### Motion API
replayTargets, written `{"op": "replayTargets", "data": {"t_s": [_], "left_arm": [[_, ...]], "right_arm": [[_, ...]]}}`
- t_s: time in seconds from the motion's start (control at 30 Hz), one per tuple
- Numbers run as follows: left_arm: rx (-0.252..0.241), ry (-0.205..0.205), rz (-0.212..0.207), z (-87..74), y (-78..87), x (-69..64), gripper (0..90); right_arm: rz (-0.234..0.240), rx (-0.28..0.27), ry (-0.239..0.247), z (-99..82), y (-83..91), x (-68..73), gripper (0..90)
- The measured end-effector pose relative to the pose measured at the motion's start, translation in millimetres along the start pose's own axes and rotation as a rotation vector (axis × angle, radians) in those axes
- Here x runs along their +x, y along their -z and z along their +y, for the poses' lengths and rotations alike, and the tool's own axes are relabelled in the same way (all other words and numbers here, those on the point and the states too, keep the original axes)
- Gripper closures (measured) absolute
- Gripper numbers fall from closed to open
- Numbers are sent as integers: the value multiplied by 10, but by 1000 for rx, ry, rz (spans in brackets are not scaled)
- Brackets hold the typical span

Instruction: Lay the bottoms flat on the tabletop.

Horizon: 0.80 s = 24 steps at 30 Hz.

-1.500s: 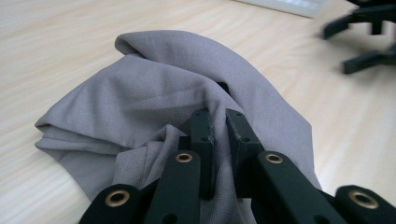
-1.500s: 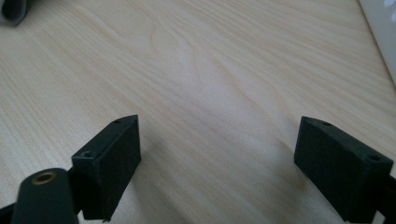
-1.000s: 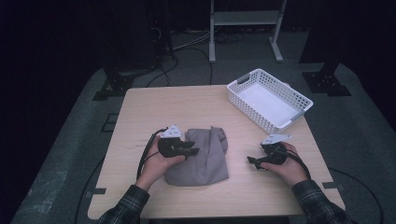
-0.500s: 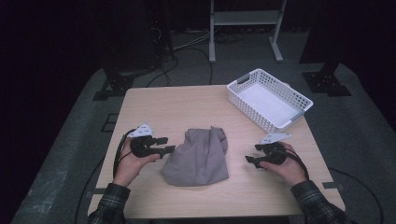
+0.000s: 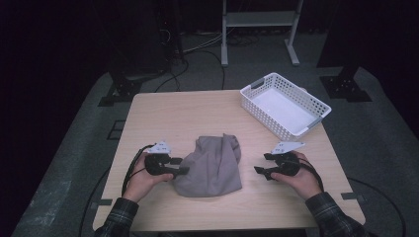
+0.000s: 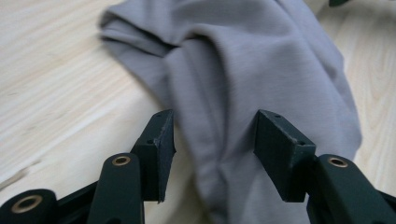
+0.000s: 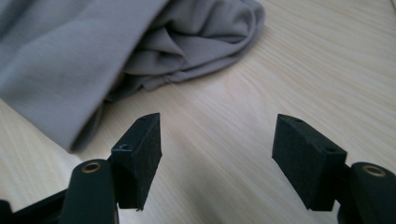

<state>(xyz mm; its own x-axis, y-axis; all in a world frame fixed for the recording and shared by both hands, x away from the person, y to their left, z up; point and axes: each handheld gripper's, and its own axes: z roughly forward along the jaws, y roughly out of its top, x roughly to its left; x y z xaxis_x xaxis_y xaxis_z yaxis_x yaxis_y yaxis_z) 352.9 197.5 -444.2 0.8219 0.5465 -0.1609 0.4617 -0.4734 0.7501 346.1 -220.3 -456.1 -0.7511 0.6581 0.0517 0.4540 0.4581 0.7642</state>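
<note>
Lying crumpled near the front middle of the wooden surface (image 5: 197,113), the grey cloth (image 5: 212,165) sits between the two hands. The left claw (image 5: 179,166) is at the cloth's left edge; in the left gripper view its jaws stand partly apart with a fold of the cloth (image 6: 243,93) running up between them, the pads not pressing on it. Its jaws have just been opening. The right claw (image 5: 261,164) hovers well apart from the cloth's right edge, pointing toward it. In the right gripper view its jaws stand fairly wide over bare wood, with nothing between them and the cloth (image 7: 93,51) lying ahead and to the left; they have just been closing somewhat. A white perforated basket (image 5: 316,103) stands at the surface's far right corner.
</note>
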Motion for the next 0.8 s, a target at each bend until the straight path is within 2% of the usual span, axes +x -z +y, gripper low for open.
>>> {"op": "replayTargets", "data": {"t_s": [0.07,0.33,0.63,0.8], "left_arm": [[16,-15,-8,13,-50,-35,469],[25,-21,-70,54,-165,-134,550],[30,-58,-143,117,-333,-289,542],[26,-76,-182,155,-405,-380,542]], "right_arm": [[10,-12,6,27,6,38,313],[84,-54,52,214,-36,283,314],[180,-95,84,446,-165,530,327],[205,-100,102,542,-234,621,330]]}}
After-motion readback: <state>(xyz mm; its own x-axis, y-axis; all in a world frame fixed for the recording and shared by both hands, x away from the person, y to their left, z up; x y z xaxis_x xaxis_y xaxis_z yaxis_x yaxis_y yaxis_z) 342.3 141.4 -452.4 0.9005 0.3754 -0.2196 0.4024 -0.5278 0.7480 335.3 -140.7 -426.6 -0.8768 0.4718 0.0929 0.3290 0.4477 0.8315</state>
